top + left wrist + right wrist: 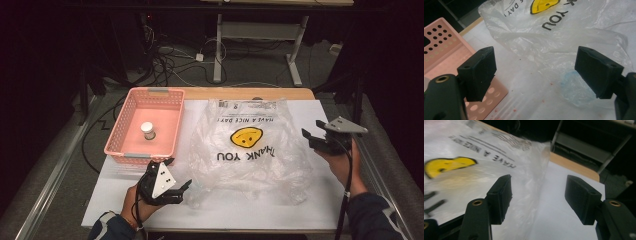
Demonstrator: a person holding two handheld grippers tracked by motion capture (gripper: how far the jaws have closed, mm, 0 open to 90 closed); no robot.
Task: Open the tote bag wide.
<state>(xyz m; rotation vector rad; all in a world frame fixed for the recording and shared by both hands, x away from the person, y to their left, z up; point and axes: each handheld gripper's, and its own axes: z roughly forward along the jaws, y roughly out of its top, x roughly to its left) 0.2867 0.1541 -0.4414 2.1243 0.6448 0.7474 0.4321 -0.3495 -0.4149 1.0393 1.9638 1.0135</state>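
Note:
A clear plastic bag (250, 150) with a yellow smiley and "THANK YOU" print lies crumpled flat in the middle of the white table. My left gripper (179, 172) is at the front left, open, its jaws pointing at the bag's near-left corner. In the left gripper view the bag (554, 37) lies just beyond the gap of that gripper (536, 67), with nothing between the jaws. My right gripper (311, 128) hovers at the bag's right edge, open. In the right gripper view the bag's edge (474, 177) runs past the left jaw of that gripper (539, 192), untouched.
A pink perforated basket (120, 130) stands at the back left with a small white jar (148, 131) inside; its corner (439, 37) is close to my left jaw. The white table sheet (280, 210) is bare in front. Desk legs (218, 50) and cables lie on the floor beyond.

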